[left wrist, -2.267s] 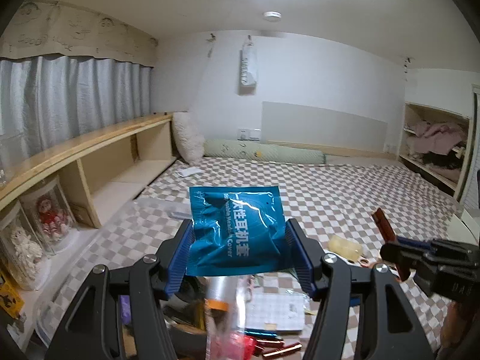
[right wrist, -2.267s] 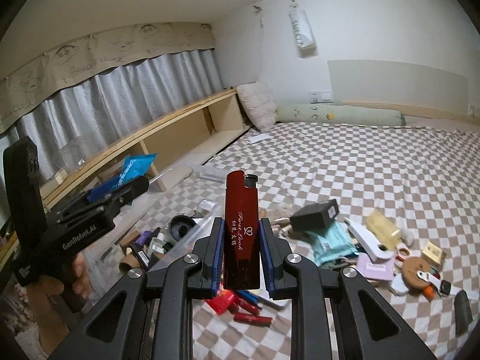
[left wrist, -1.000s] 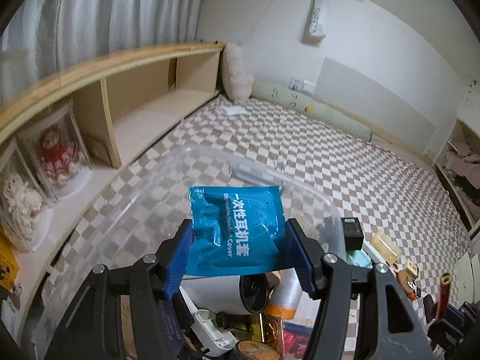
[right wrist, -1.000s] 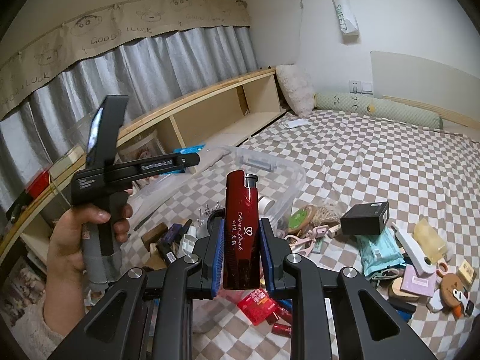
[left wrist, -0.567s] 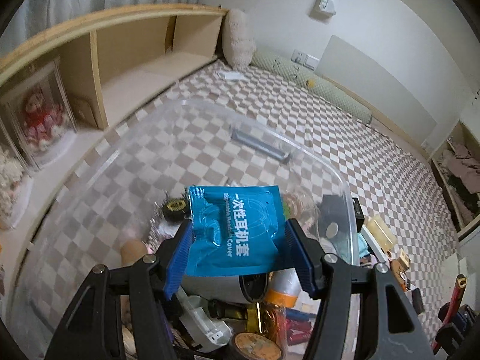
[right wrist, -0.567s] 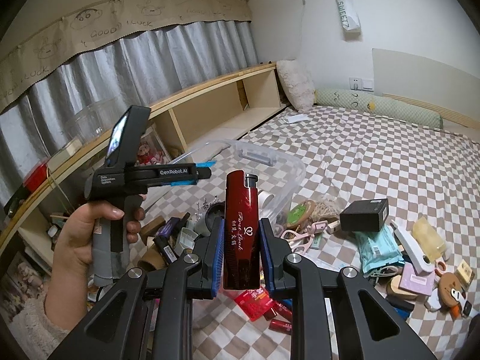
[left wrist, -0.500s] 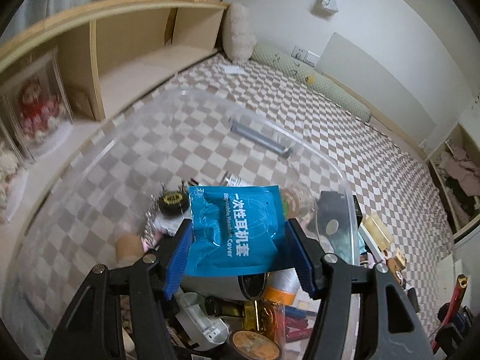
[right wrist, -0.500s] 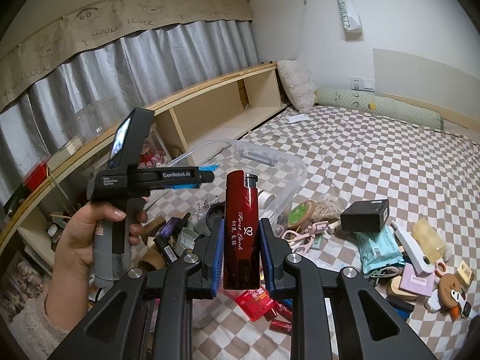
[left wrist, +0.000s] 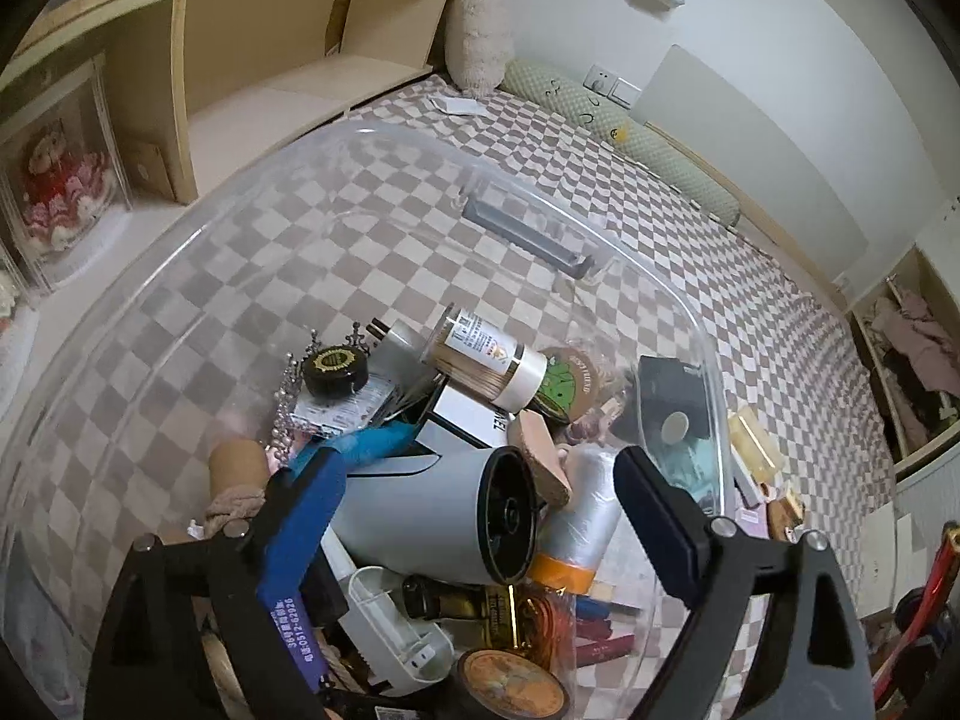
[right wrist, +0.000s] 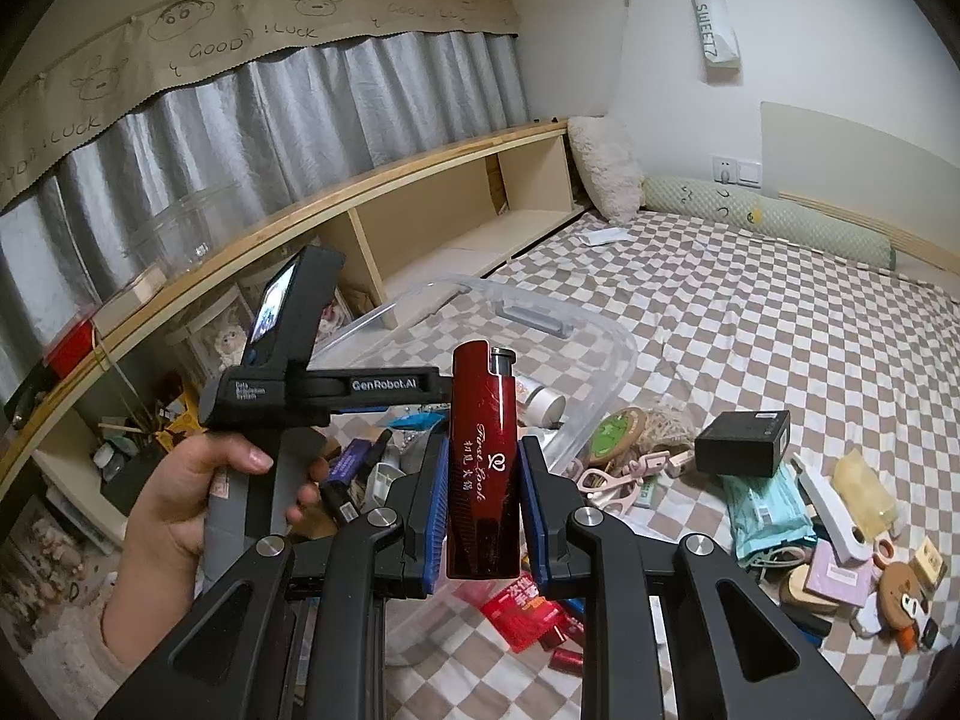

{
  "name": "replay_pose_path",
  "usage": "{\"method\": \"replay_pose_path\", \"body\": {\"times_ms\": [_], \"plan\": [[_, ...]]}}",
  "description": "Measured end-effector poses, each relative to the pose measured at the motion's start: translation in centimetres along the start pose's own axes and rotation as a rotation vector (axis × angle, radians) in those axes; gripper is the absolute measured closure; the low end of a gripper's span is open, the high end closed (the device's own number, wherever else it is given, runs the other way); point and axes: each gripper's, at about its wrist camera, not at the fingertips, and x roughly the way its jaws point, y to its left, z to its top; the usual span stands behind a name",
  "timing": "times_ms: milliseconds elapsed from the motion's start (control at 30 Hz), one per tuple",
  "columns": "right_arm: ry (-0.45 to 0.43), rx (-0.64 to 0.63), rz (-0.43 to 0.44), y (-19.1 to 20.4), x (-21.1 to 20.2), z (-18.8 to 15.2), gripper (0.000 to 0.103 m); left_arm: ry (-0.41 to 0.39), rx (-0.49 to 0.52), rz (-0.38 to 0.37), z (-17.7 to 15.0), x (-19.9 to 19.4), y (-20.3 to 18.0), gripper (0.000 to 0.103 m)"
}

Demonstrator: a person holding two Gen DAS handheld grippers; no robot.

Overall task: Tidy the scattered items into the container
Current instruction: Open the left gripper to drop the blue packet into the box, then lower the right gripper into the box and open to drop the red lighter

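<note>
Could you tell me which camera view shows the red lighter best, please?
The right wrist view: the red lighter stands upright, clamped in the right hand-held gripper, with its printed face toward the camera. The left wrist view looks into the clear bin and shows only a red sliver at its right edge.

The clear bin (right wrist: pixel 606 360) sits on the bed (right wrist: pixel 780 336), with the shelf (right wrist: pixel 420 210) to its left. Inside it, a toothpick jar (left wrist: pixel 483 360) lies behind a grey cylinder (left wrist: pixel 432 516). To the bin's right, a black box (right wrist: pixel 744 435) and scattered items (right wrist: pixel 840 540) lie on the bed
</note>
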Motion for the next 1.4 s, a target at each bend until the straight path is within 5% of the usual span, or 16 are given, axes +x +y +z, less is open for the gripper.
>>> {"method": "replay_pose_path", "body": {"times_ms": [300, 667, 1400], "plan": [[0.008, -0.003, -0.01, 0.5, 0.9, 1.1, 0.08, -0.064, -0.036, -0.031, -0.3, -2.7, 1.4, 0.011], [0.041, -0.007, -0.019, 1.2, 4.4, 4.0, 0.08, -0.224, -0.003, 0.028, -2.0, -7.3, 1.8, 0.011], [0.257, 0.008, 0.007, 3.0, 13.6, 3.4, 0.08, -0.425, 0.087, 0.126, -4.0, -13.6, 1.5, 0.011]]}}
